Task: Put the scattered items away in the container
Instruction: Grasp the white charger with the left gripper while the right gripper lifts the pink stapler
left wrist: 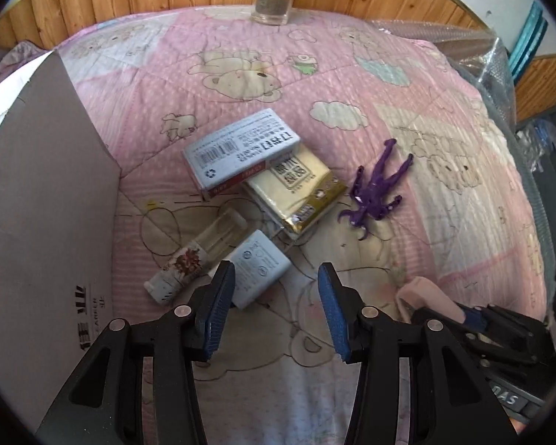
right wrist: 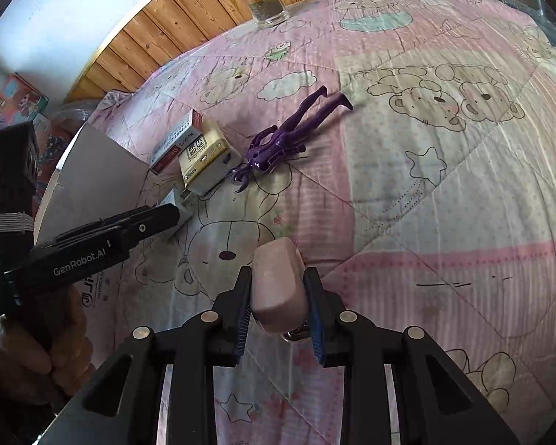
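Observation:
My left gripper point(left wrist: 276, 309) is open and empty, pointing down at the quilt just in front of a small pale-blue pack point(left wrist: 257, 267) and a clear bottle with a floral label point(left wrist: 192, 256). Behind them a blue-grey box point(left wrist: 241, 148) leans on a yellow packet point(left wrist: 296, 185), and a purple toy figure point(left wrist: 378, 185) lies to the right. My right gripper point(right wrist: 278, 311) is shut on a pink rounded block point(right wrist: 278, 282), held above the quilt. The cardboard container's grey flap point(left wrist: 48, 185) stands at the left. The container's inside is hidden.
A pink cartoon quilt point(left wrist: 352, 74) covers the surface. A glass jar point(left wrist: 272, 3) stands at the far edge by a wooden wall. Bubble wrap point(left wrist: 482, 59) lies at the right edge. A person's hand point(right wrist: 29, 352) grips the left gripper's handle.

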A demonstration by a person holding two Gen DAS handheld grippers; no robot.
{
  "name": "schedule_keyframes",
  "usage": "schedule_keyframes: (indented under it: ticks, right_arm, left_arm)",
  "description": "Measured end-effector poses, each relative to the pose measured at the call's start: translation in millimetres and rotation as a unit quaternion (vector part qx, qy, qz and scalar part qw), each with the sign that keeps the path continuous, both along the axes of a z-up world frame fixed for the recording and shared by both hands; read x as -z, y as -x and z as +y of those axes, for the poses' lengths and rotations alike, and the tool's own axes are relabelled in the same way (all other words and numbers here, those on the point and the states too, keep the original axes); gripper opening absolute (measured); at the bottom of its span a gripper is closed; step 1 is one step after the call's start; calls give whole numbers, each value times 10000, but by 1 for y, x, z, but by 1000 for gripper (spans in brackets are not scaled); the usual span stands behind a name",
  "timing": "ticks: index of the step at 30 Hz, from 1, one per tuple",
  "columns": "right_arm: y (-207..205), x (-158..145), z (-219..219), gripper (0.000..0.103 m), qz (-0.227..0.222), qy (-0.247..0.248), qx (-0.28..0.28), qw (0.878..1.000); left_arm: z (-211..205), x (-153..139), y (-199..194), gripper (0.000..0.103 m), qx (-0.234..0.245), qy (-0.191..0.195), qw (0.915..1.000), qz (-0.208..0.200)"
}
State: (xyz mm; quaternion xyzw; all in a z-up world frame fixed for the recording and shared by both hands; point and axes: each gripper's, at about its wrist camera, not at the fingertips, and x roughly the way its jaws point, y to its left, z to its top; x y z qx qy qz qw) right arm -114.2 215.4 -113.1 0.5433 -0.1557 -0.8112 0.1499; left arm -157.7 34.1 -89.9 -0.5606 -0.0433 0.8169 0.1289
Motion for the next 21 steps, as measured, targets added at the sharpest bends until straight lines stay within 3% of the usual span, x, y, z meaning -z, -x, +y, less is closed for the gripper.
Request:
schedule_keyframes:
  ticks: [2, 5, 6, 9, 11, 13, 15, 16, 18, 21]
  right_arm:
    - [0, 2, 0, 29, -22, 21, 20, 10000]
    - [0, 1, 1, 30, -29, -9, 34, 10000]
    - [0, 1, 1, 30, -35, -21, 37, 10000]
    - [0, -1, -1, 32, -24, -63, 11, 10000]
    - [1, -2, -3, 34, -20, -32, -42, 10000]
    - [3, -1, -7, 39, -17, 15, -80, 10000]
    - [3, -1, -6, 39, -15, 66, -80, 9999]
    - [3, -1, -5, 39, -30, 97, -67, 9999]
    - [2, -1, -2, 39, -37, 92, -30, 9999]
    - [2, -3, 0, 42, -10, 67, 24, 10000]
  left_arm:
    - [1, -2, -2, 48, 142, -361, 9991, -171]
    - [-3, -12, -6, 48, -16, 227, 9991, 349]
    - [-6, -14, -6, 49, -43, 246, 9984, 502]
    - [-3, -2, -2, 50, 235, 371, 9986, 310]
    - [6, 5, -3, 61, 528, 650, 9955, 444]
    - [8, 7, 0, 59, 507, 731, 9952, 419]
    - [2, 2, 2, 54, 481, 156, 9983, 281]
    - [0, 2, 3, 47, 450, 16, 9988, 202]
    - [-1, 3, 5, 46, 364, 121, 9989, 255]
    - [-2, 5, 9, 47, 193, 592, 9970, 454]
